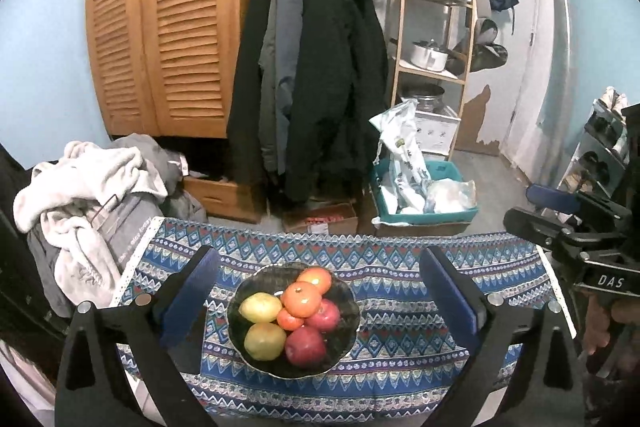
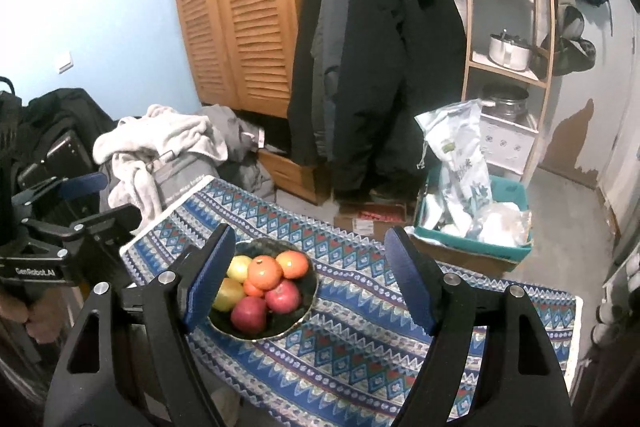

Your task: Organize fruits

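Observation:
A dark bowl stands on the patterned blue tablecloth. It holds two red apples, two yellow-green fruits and three oranges. My left gripper is open and empty, raised above the table, with the bowl framed between its fingers. In the right wrist view the bowl with the fruit lies low and left, next to the left finger. My right gripper is open and empty. It shows at the right edge of the left wrist view.
A pile of white and grey laundry lies left of the table. Dark coats hang behind it, beside a wooden louvred wardrobe. A teal crate with bags and a wooden shelf rack stand at the right.

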